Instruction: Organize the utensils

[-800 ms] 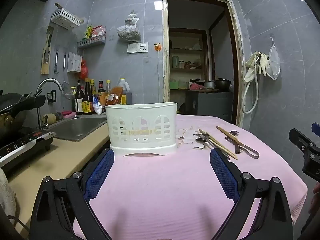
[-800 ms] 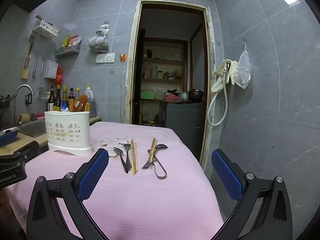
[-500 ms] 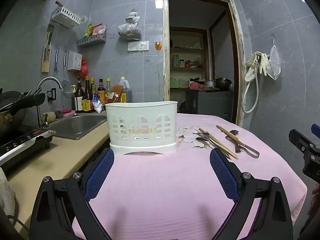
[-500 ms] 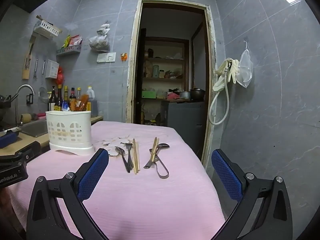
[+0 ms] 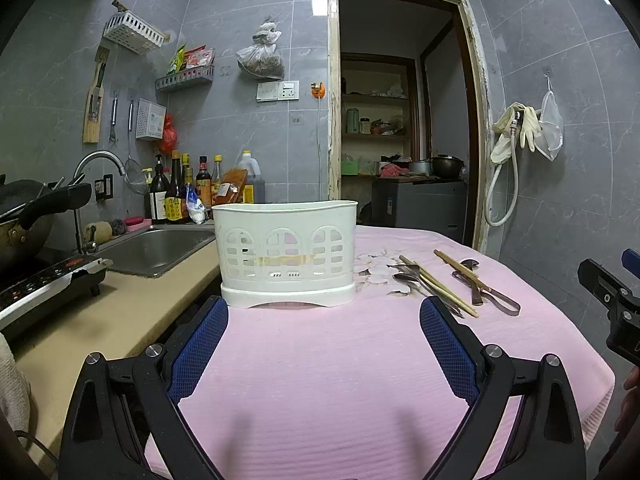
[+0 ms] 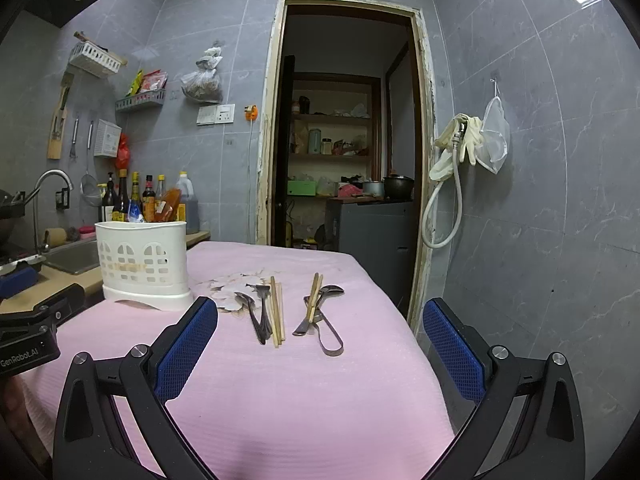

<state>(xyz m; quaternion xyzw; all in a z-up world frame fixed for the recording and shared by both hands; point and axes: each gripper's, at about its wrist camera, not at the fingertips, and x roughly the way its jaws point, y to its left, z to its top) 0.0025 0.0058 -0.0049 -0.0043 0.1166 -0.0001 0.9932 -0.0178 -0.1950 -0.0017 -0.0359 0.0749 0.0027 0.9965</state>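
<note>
Nothing had yet been sorted, to judge by how things lay: the white caddy (image 5: 286, 256) stood near the table's left edge, toward the far end, and no handle showed above its rim (its inside could not be seen from either view). All the utensils lay loose on the pink cloth (image 6: 304, 392), to the right of the caddy and well apart from it. One cluster, two dark spoons (image 6: 256, 316) with a pair of chopsticks (image 6: 277, 312) just beside them, lay nearer the caddy; a second cluster, another pair of chopsticks (image 6: 315, 296) crossing a spoon (image 6: 330, 291) and a looped metal tool (image 6: 330, 334) (perhaps tongs, too small to tell), lay closer to the table's right edge. The left gripper (image 5: 324, 312) hung over the near part of the table facing the caddy, its jaws wide apart with nothing between them. The right gripper (image 6: 320, 312) hung over the near edge facing the two clusters, its jaws likewise spread wide and empty, no pad touching a utensil. So the whole task seemed to remain: every piece was still to be picked up off the cloth and stood in the caddy. The right gripper looked the better placed to start.
</note>
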